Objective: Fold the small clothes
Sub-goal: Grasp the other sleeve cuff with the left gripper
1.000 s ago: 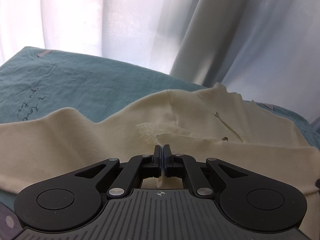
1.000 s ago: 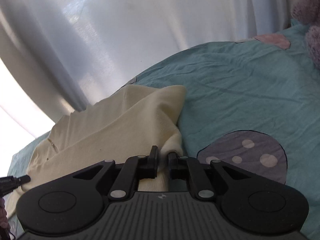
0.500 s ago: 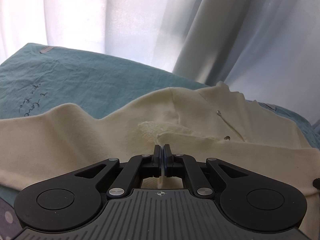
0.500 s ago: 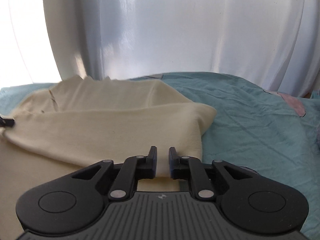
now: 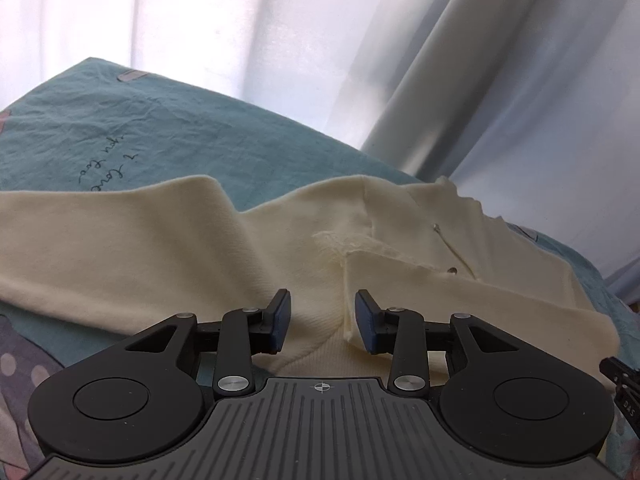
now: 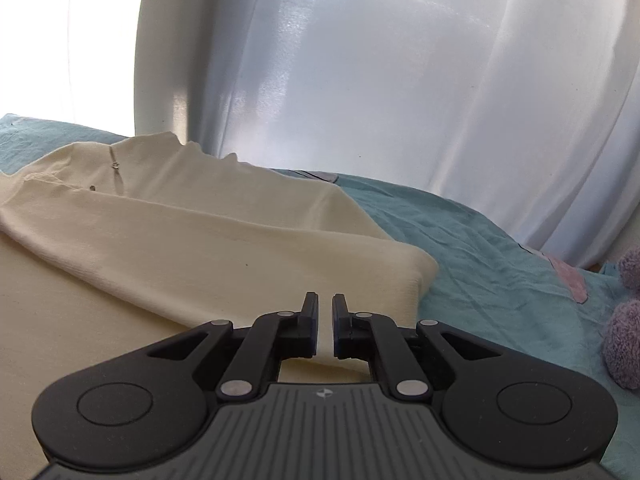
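Curtain (image 6: 360, 100): white, sheer, hanging behind the whole scene; backlit.

Bed (image 5: 168, 136): covered in a teal sheet with handwritten lettering and patch motifs; it carries the garment. A purple plush item (image 6: 624, 336) sits at the right edge of the right wrist view.

Garment (image 5: 160, 248): one cream knit top, lying flat on the bed. Long axis runs across both views, left to right. A sleeve or side panel is folded over the body, forming a thick rounded fold edge (image 6: 416, 272) at the right end. Collar placket with small snaps (image 5: 452, 270) lies on the far side, toward the curtain. A ribbed cuff or hem edge (image 5: 348, 320) stands just ahead of the left camera.

Left tongs (image 5: 323, 318): jaws spread wide, holding nothing. The ribbed edge sits between them, closer to the right-hand pad (image 5: 366, 320); whether it touches that pad cannot be told.

Right tongs (image 6: 325, 320): jaws narrowly parted, nothing visibly between them, over the near margin of the cloth. The rounded fold edge lies just ahead and to their right.

Relation governing the next move (judgement): the garment lies forward of both tongs, lengthwise between them. The left tongs are nearer a free edge and better placed to take it; the right tongs need a short reach forward-right for the fold end.
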Demonstrator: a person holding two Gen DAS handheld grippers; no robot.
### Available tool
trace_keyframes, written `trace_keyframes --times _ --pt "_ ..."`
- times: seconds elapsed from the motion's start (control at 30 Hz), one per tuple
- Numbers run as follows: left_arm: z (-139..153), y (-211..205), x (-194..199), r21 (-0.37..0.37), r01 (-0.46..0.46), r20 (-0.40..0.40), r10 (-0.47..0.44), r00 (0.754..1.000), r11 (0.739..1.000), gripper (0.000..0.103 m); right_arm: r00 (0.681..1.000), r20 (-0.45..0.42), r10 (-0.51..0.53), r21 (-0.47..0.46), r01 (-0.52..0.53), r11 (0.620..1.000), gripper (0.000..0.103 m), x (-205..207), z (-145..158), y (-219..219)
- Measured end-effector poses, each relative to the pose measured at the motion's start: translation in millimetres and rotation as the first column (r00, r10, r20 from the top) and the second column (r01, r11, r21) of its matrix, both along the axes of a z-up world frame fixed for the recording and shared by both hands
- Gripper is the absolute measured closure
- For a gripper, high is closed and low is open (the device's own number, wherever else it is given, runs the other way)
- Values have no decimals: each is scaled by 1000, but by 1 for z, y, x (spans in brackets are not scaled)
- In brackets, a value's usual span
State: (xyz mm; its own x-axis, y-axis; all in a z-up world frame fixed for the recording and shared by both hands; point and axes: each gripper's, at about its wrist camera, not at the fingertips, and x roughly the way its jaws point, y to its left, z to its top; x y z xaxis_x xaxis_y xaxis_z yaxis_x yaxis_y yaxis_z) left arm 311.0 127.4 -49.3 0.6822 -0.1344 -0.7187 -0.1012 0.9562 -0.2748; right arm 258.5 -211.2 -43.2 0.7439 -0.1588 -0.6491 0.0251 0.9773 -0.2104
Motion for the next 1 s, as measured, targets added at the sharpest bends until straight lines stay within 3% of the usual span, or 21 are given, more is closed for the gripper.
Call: trace_keyframes --times 0.17,0.3,0.37,0.43,0.47,0.5,0.53,0.57,0.67,0.77,0.8,0.83,0.93,1.0 --pt "-6 -12 5 -30 26 -13 -26 1000 999 59 998 -52 -20 -40 18 999 97 13 -17 0" --pt "-17 -21 13 -55 51 -34 -53 998 997 57 1000 -31 3 -164 -8 986 95 12 -27 4" --pt "-16 -17 11 -59 36 -25 -38 999 998 60 999 -38 -8 -189 0 982 91 15 -28 7" --pt "-9 -2 0 -111 -12 -10 11 1000 994 58 998 -59 -20 -168 10 986 91 16 -22 10" --pt "-4 11 -9 -143 -40 14 42 999 989 47 998 -63 -23 -126 15 992 90 13 -17 9" --pt "1 27 -19 -163 -81 34 87 996 983 40 998 -60 -20 -71 16 997 83 7 -11 7" --pt "5 44 -30 -173 -137 51 148 988 975 25 998 -51 -20 -25 19 1000 72 0 -6 6" --pt "9 64 -41 -179 -203 63 217 974 963 20 999 -40 -22 8 22 1000 68 -8 -2 5" --pt "10 136 -69 -197 -413 53 430 901 889 21 1000 -13 -2 61 3 998 62 -32 9 9" --pt "2 210 -95 -247 -598 10 619 785 762 23 1000 -8 6 110 -5 994 59 -46 15 13" --pt "-3 232 -102 -280 -635 -7 659 752 720 27 1000 -9 5 129 -4 992 59 -48 16 13" --pt "-8 249 -107 -304 -661 -32 686 727 686 37 1000 -10 5 143 -3 990 58 -49 17 14" --pt "-23 288 -115 -362 -708 -81 736 672 606 55 1000 -20 0 171 3 985 58 -46 18 17" --pt "-31 305 -117 -416 -709 -88 751 655 569 66 1000 -26 -1 174 5 985 58 -43 18 21"
